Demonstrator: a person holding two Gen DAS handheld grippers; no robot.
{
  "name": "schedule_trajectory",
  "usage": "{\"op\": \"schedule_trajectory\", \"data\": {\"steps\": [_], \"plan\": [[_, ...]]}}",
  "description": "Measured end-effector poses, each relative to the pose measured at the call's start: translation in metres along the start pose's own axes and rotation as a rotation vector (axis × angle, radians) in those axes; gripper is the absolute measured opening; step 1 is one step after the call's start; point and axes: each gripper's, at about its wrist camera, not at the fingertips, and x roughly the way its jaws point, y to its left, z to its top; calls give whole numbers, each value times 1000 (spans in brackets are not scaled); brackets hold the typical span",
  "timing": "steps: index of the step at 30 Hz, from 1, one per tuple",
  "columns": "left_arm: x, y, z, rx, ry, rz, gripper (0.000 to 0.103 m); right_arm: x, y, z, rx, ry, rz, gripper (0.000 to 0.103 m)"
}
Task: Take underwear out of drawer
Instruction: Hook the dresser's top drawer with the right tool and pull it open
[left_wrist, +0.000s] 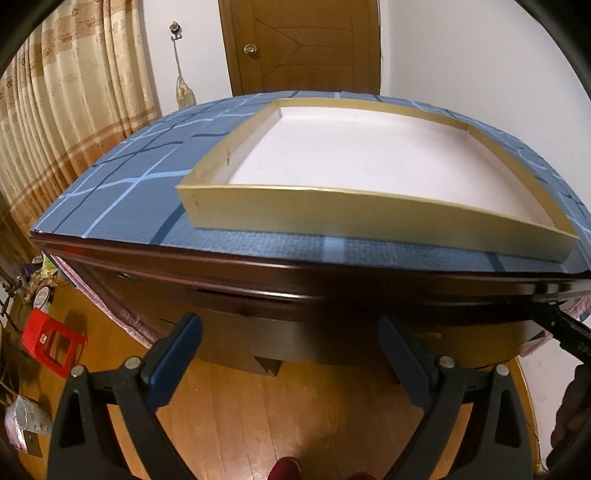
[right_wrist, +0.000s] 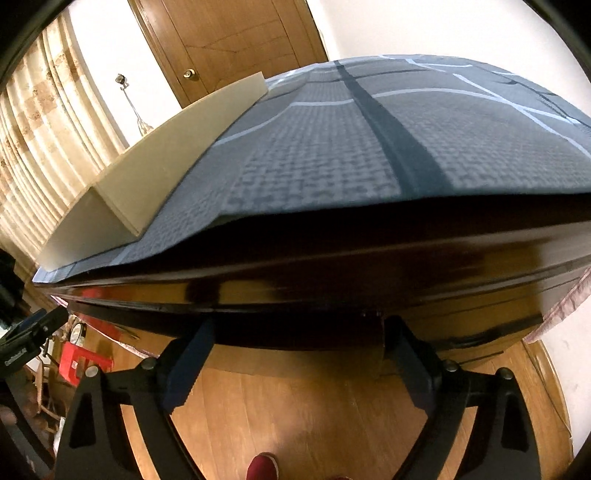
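Below the front edge of a dark wooden chest (left_wrist: 258, 295), the left tool (left_wrist: 290, 347) hangs with its two blue-padded fingers (left_wrist: 173, 354) spread wide apart, nothing between them and nothing touching them. Behind the gap sits the dark drawer front (left_wrist: 229, 325), closed as far as can be seen, and lower down the wooden floor (left_wrist: 295, 424). No underwear shows in either view, so where it lies cannot be told.

The right tool (right_wrist: 295, 358) also stands wide apart, its pads (right_wrist: 188, 365) empty. Its fingertips reach up close under the overhanging lip of the surface (right_wrist: 332, 236), near the dark front of the chest; whether they touch the wood cannot be told.

On top, a blue checked mat (left_wrist: 129, 192) covers the surface, and a shallow gold-rimmed tray (left_wrist: 332, 218) with a white inside rests on it. In the right wrist view the left tool's body shows at the left edge, well apart from the right one. A red shoe (right_wrist: 264, 467) shows on the floor at the bottom, and a red stool (left_wrist: 50, 341) stands off to the left
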Motion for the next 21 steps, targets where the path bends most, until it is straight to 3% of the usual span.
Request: {"op": "schedule_trajectory", "data": {"steps": [21], "plan": [[7, -17, 1, 61, -5, -23, 97, -9, 11, -12, 42, 25, -42, 92]]}}
